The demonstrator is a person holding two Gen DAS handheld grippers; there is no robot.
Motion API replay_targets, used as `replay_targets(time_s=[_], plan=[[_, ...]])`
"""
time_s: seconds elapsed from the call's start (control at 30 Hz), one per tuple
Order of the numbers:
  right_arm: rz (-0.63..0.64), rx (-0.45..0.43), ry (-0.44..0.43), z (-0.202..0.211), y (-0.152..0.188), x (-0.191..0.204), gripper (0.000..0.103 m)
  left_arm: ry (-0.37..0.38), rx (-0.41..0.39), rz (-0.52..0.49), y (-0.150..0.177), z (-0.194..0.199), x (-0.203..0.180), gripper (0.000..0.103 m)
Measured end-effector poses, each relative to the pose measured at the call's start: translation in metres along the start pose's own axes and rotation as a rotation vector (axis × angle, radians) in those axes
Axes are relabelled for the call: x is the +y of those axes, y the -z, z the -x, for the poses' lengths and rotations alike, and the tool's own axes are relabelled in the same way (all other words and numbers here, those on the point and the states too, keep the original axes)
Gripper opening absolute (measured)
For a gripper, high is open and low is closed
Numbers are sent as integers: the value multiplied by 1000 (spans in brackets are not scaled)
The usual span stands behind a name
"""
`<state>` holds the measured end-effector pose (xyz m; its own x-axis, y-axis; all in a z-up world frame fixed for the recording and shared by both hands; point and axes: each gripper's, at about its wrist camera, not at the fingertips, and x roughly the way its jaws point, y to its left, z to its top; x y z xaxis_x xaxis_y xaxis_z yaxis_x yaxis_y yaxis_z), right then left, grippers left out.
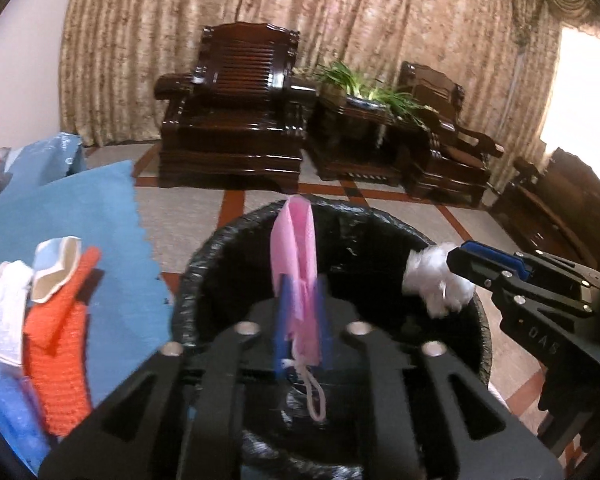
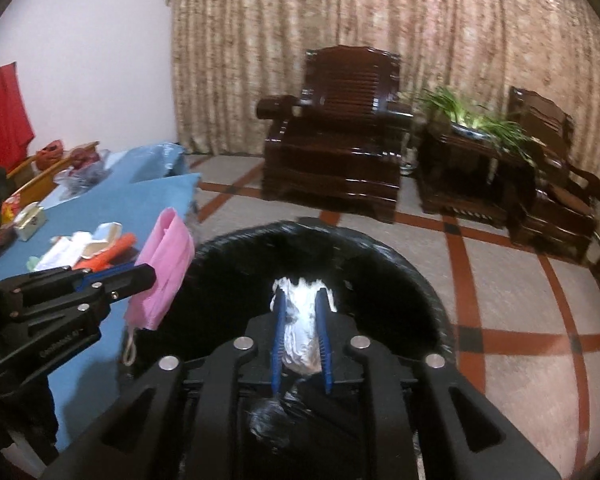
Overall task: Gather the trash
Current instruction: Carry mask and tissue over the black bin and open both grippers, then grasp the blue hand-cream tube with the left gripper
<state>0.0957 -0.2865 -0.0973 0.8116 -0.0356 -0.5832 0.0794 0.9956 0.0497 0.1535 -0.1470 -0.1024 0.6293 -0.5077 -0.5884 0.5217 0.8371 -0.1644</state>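
left wrist view: pink mask point(image 1: 294, 256) is held between left gripper point(image 1: 302, 320) pads over black-lined bin point(image 1: 204, 264); white wad point(image 2: 302, 328) is held in right gripper point(image 2: 302, 344) there. scraps point(image 1: 56, 276) are left on blue table point(image 1: 100, 208) edge.

Left tool point(image 1: 302, 300) holds pink mask point(image 1: 294, 248) over black-lined bin point(image 1: 204, 256); right tool point(image 1: 458, 258) grips white wad point(image 1: 436, 280).

Pink face mask point(image 1: 294, 248) and crumpled white tissue wad point(image 2: 302, 320), both over black-lined trash bin point(image 1: 204, 256).

Dark wooden armchair point(image 1: 236, 108), potted plant point(image 1: 364, 92), beige curtain point(image 1: 380, 12)
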Motion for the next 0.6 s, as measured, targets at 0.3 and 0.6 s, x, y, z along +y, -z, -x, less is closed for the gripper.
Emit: replay_targets(time_s=[0.3,0.6], plan=[[-37,-51,19,8,2,-6,87,-72,-16,7,8,18,18,68],[-13,-108,-109,8,-12,49,98,-271,-107,90,10,85,81,89]])
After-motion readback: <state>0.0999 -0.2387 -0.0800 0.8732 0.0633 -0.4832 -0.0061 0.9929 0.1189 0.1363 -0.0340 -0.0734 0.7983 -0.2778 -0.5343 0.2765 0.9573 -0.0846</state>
